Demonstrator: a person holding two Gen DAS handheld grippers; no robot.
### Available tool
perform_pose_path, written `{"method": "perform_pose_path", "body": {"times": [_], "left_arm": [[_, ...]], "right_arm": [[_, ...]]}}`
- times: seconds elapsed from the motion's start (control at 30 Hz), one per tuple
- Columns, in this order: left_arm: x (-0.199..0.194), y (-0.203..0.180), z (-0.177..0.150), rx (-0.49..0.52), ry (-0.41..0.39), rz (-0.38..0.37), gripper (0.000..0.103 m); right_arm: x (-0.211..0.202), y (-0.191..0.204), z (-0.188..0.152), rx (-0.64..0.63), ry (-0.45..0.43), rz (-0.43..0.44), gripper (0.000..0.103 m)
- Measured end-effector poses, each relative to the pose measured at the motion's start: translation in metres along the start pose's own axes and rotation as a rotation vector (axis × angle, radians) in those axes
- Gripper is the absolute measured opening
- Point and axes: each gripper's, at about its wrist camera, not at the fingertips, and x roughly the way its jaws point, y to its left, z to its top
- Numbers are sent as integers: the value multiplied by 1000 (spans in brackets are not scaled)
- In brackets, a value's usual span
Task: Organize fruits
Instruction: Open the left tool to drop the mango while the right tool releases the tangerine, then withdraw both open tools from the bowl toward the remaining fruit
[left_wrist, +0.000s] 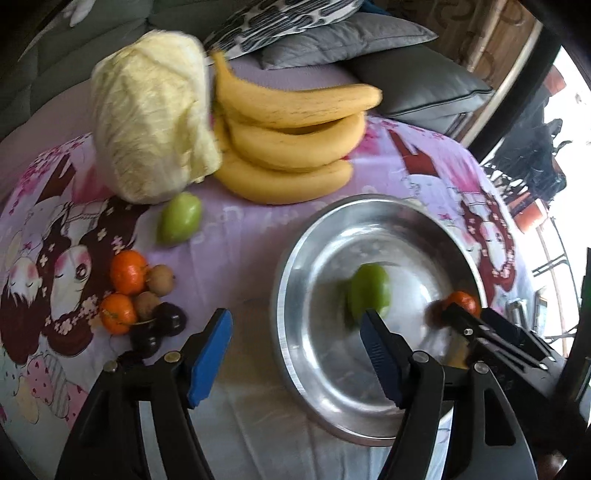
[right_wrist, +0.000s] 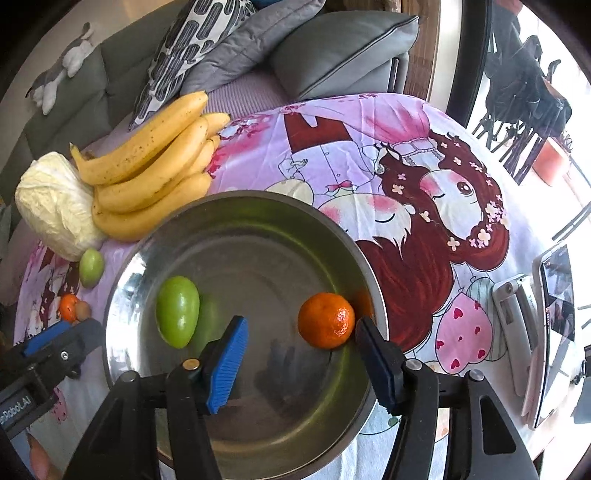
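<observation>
Blue-padded fingers of my left gripper (left_wrist: 295, 354) stood apart with nothing between them, one pad over the patterned cloth (left_wrist: 240, 229) on the desk, the other over the near-left rim of the steel bowl (left_wrist: 291, 354). Fingers of my right gripper (right_wrist: 299, 362) were likewise released and empty, spread above the bowl's floor. Just past my right finger, at about one o'clock from it, a mandarin (right_wrist: 326, 320) sat inside the bowl against its right wall; I could not tell whether the pad touched it. A green fruit (right_wrist: 177, 312) lay in the bowl's left half, at about ten o'clock from my right fingers, well apart from the mandarin.

Outside the bowl, at nine o'clock of it in the left view, a small heap lay on the cloth: two mandarins (left_wrist: 123, 291), two brown round fruits (left_wrist: 153, 290) and dark cherries (left_wrist: 157, 328), all touching. A second green fruit (left_wrist: 179, 218) lay at eleven o'clock, alone. Beyond it a pale cabbage (left_wrist: 151, 114) stood beside a bunch of bananas (left_wrist: 291, 144), the two touching, at twelve o'clock of the bowl. Grey cushions (left_wrist: 354, 37) were behind them. A phone on a stand (right_wrist: 554, 325) was at three o'clock in the right view.
</observation>
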Motion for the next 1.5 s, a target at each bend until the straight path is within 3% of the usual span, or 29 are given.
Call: {"method": "perform_pose_path", "body": {"times": [0.13,0.27,0.33,0.4,0.53,0.57,0.7,0.77,0.93,1.37,1.5], "left_arm": [[4,13,-1,-24,4,51,73],[3,15,-1,-27,-3,57,73],[3,13,-1,-20,-2,59,81],[3,11,-1,-20,-2,55,85],[4,11,-1,-25,-16,60,86],[4,12,-1,-29,-20,64,91],[3,17,-1,-48,-36,83,96],[3,19,0,-50,-43,87,96],[3,19,-1,-46,-67,91,102],[-3,14,-2,-29,-150,91,102],[-4,11,-3,-8,-156,65,102]], "right_arm": [[0,2,-1,-7,3,-5,65],[2,5,-1,-19,8,-2,65],[3,6,-2,-23,13,-3,66],[3,6,-2,-22,12,-1,69],[3,3,-1,-5,-1,26,87],[3,3,-1,-6,-5,24,91],[2,5,-1,-10,-14,23,95],[3,5,-1,-12,-11,24,103],[1,4,-1,-14,-32,27,103],[-8,11,-4,-67,-127,66,103],[-3,14,-5,-67,-112,87,103]]}}
